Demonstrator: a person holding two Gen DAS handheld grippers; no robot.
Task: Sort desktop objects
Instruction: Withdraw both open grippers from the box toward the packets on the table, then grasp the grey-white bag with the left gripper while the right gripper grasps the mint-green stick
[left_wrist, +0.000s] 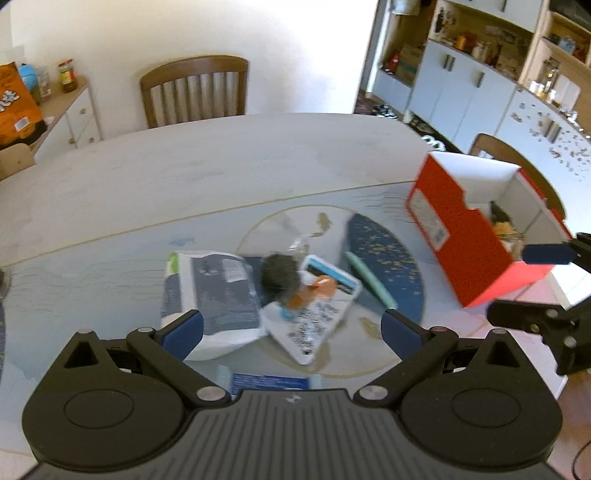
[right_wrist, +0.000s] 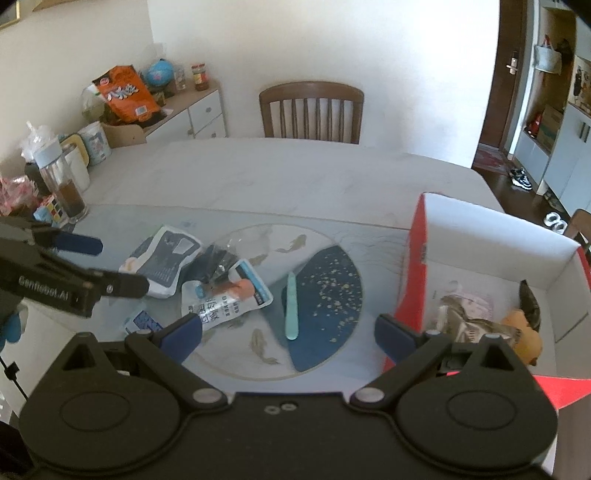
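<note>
Jaws, left: my left gripper (left_wrist: 291, 328) stands spread wide and empty above the pile of packets.
Jaws, right: my right gripper (right_wrist: 288, 332) is likewise wide apart, holding nothing, near the table's (right_wrist: 295, 173) front edge beside the box.
Container: red cardboard box (right_wrist: 413, 273) with white inner walls, open on top, at the right edge of the table.
Box contents: a crumpled patterned wrapper (right_wrist: 469, 325), an orange rounded object (right_wrist: 524, 336) and a dark curved item (right_wrist: 530, 299) against the right wall; what each one is, I cannot tell.
Items outside the box: dark blue and white pouch (left_wrist: 214, 295), white printed pouch (left_wrist: 317, 317) with an orange object (left_wrist: 314, 291) lying on it, small blue packet (left_wrist: 269, 382) nearest the front edge, mint green stick (right_wrist: 291, 306).
Support: all lie on the round fish-patterned mat (right_wrist: 332, 280) in the table's front half; the green stick rests across its dark blue segment, between the pouches and the box.
</note>
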